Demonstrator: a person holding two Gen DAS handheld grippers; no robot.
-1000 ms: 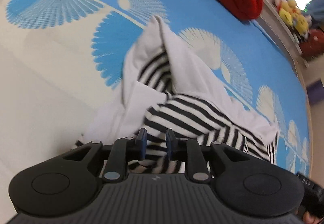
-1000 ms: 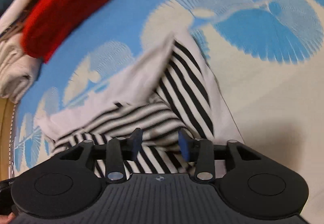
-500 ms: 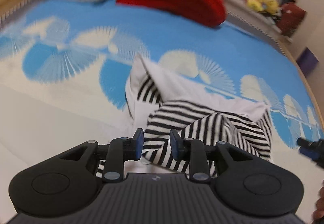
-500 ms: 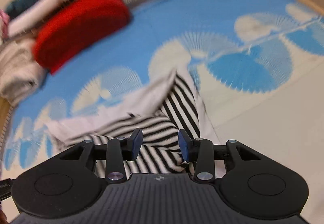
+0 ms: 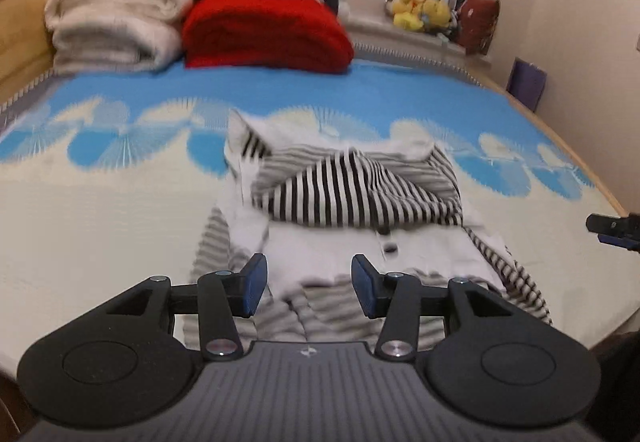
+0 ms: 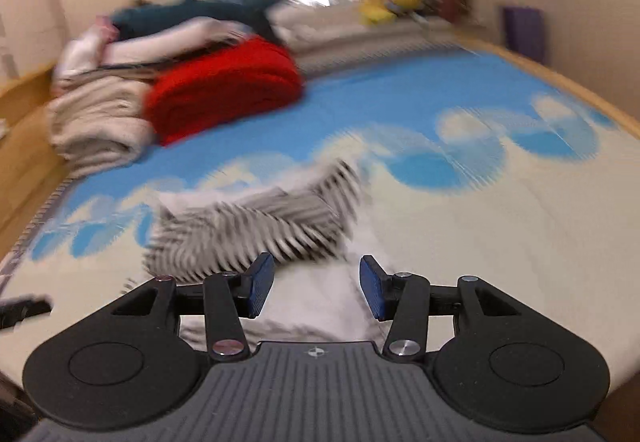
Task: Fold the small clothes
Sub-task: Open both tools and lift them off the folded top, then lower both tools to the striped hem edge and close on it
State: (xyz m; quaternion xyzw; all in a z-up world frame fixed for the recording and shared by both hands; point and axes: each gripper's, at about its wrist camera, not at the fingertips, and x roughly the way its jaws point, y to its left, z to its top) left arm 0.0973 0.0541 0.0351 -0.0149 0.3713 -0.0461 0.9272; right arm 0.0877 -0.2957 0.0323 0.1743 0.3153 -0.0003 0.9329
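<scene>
A small black-and-white striped garment (image 5: 352, 198) with white panels lies partly folded on the blue and cream bed mat (image 5: 100, 202). Its far part is doubled back toward me. It also shows, blurred, in the right wrist view (image 6: 256, 230). My left gripper (image 5: 306, 282) is open and empty, lifted above the garment's near edge. My right gripper (image 6: 316, 284) is open and empty, above the garment's near white part. The right gripper's tip shows at the right edge of the left wrist view (image 5: 616, 230).
A folded red blanket (image 5: 264, 30) and rolled cream blankets (image 5: 112, 22) are stacked at the far end of the bed. Yellow plush toys (image 5: 420, 12) sit on the window ledge. The bed's wooden edge (image 5: 576, 158) runs along the right.
Both grippers have opened wider, let go of the striped cloth, and drawn back and up. The far part of the garment now lies folded over toward me.
</scene>
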